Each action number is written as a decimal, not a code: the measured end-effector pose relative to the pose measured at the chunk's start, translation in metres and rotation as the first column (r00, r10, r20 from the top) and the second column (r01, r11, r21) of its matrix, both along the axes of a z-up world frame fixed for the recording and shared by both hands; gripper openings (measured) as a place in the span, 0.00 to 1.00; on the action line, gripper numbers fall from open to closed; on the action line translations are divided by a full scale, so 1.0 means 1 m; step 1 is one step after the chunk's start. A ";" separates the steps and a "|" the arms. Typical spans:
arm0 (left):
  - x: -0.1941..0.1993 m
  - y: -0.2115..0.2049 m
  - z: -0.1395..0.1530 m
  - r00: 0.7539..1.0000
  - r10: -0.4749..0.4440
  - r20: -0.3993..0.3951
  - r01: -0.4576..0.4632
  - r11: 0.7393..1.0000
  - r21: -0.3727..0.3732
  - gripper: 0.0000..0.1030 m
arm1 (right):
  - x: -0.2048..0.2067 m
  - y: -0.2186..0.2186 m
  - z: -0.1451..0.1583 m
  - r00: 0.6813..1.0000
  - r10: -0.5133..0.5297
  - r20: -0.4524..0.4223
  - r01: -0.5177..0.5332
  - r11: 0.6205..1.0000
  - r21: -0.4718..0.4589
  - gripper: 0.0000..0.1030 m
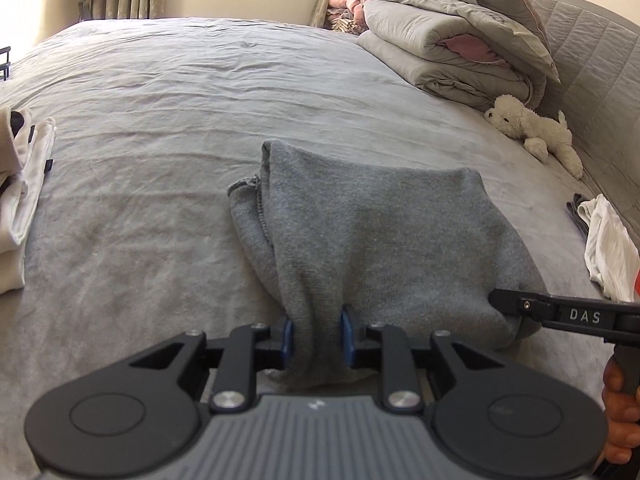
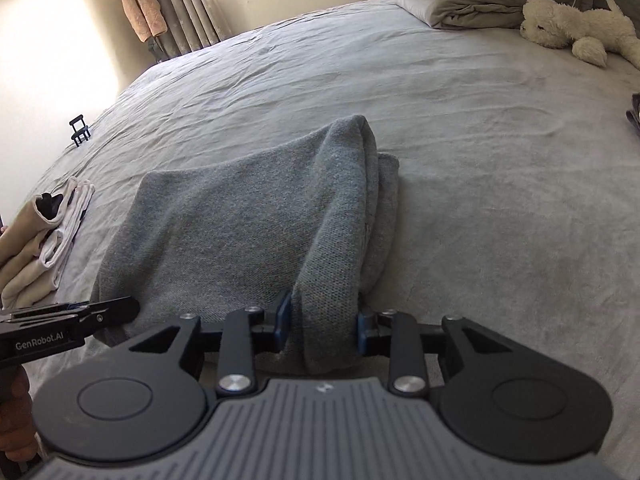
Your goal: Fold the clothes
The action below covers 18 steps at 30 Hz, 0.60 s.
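A grey knitted garment [image 1: 380, 240] lies folded over on the grey bed sheet [image 1: 180, 100], its near edge lifted and bunched. My left gripper [image 1: 317, 334] is shut on the garment's near-left part, and cloth fills the gap between its blue pads. In the right wrist view the same garment [image 2: 240, 220] shows a doubled fold along its right side. My right gripper [image 2: 323, 322] is shut on that thick near-right edge. Each gripper shows in the other's view: the right gripper [image 1: 500, 300] at the garment's right corner, the left gripper [image 2: 128, 306] at its left corner.
Folded white and beige clothes [image 1: 20, 200] are stacked at the bed's left edge. A white garment [image 1: 608, 248] lies at the right. A white plush toy [image 1: 532, 128] and a folded quilt [image 1: 460, 40] sit by the headboard. A small black stand [image 2: 80, 130] is at the far left.
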<state>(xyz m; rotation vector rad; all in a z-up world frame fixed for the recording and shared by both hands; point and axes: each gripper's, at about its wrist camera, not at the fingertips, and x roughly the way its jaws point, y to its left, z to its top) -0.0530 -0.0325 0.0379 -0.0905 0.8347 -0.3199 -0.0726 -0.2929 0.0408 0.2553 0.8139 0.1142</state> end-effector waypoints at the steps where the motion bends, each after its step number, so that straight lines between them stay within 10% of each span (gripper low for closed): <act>1: 0.000 0.000 0.000 1.000 -0.001 0.002 0.001 1.000 0.002 0.25 | 0.001 0.001 0.000 1.000 0.001 0.001 -0.001 1.000 -0.007 0.31; 18: -0.009 -0.004 0.027 0.986 0.022 0.162 -0.042 0.992 0.122 0.36 | -0.014 0.020 0.023 0.966 0.065 0.250 -0.003 0.970 -0.241 0.41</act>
